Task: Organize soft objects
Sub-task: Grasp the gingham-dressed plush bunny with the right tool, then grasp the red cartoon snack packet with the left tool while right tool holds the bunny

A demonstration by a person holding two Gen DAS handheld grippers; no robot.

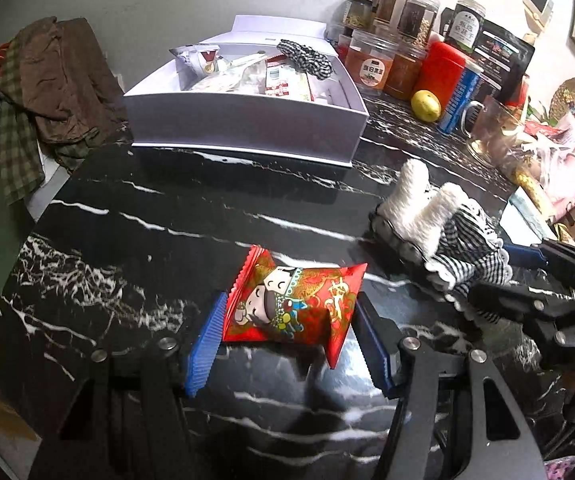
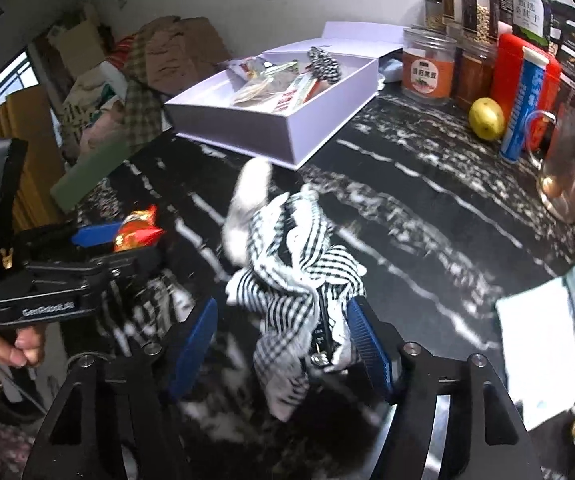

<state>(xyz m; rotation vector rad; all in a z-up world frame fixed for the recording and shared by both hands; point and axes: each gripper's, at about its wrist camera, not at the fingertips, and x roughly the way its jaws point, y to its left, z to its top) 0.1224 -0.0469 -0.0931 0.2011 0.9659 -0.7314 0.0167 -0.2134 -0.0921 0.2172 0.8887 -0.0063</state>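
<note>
A red snack packet lies on the black marble table between the blue pads of my left gripper; the jaws stand wide at its two ends, and I cannot tell whether they touch it. The packet also shows in the right wrist view. A black-and-white checked cloth with fluffy white parts lies bunched between the open jaws of my right gripper, nearer the right pad. The same cloth shows in the left wrist view. An open white box holding packets and a checked cloth stands behind.
Jars, a red canister, a lemon, a blue tube and a glass mug crowd the back right. A heap of clothes lies at the left off the table. White paper lies at the right.
</note>
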